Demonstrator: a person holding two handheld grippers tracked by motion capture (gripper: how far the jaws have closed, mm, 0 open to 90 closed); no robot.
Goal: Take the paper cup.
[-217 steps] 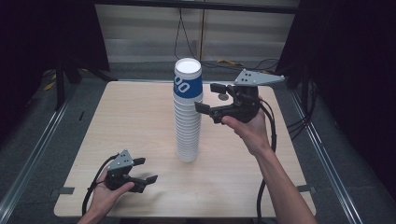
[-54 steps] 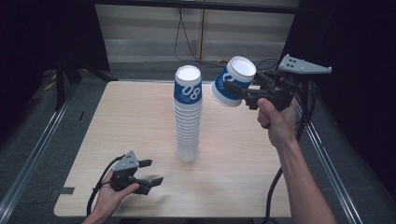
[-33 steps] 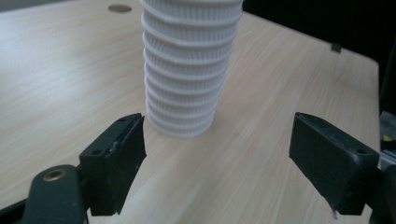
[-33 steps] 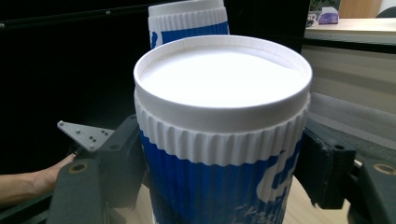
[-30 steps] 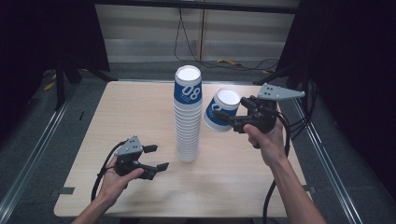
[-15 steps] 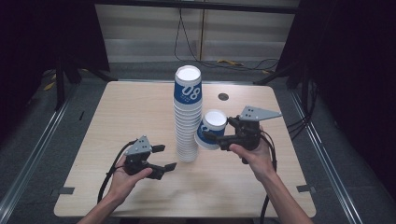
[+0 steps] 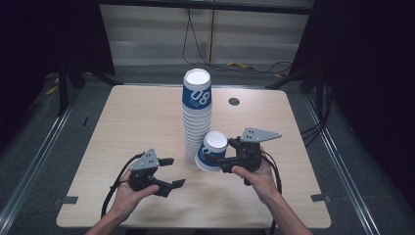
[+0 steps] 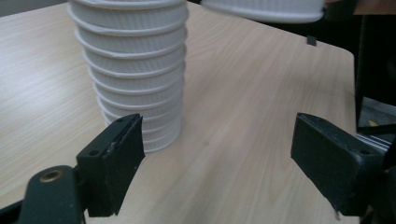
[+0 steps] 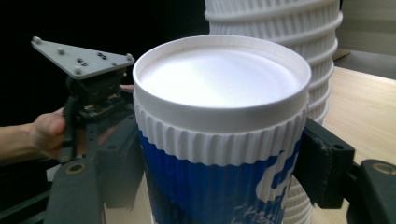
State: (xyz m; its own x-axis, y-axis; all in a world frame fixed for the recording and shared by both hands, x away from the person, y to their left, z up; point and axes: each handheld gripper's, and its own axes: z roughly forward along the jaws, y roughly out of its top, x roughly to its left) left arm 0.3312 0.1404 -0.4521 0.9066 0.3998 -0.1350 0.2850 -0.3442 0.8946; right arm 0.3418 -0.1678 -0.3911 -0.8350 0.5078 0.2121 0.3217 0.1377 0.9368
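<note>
A tall stack of paper cups point(image 7: 196, 117) stands mid-table, its top cup blue with white print. My right gripper point(image 7: 215, 159) is shut on a single blue cup point(image 7: 212, 152) with a white flat top, held tilted and low, just right of the stack's foot. In the right gripper view the jaws press on both sides of this cup point(image 9: 219, 130), with the stack point(image 9: 280, 28) right behind it. My left gripper point(image 7: 173, 172) stands open and empty at the front left. Its own view shows the stack point(image 8: 135, 70) ahead between wide jaws, and the held cup's edge point(image 8: 266, 9) above.
The wooden table point(image 7: 137, 117) has a small dark round hole point(image 7: 234, 101) at the back right. Cables trail from both grippers toward the front edge. A dark floor with rails surrounds the table. The left gripper point(image 9: 88, 93) with its grey plate appears beyond the cup.
My right hand has come down and toward the front with the cup, from beside the stack's top to near the table by its foot. The left gripper has barely shifted.
</note>
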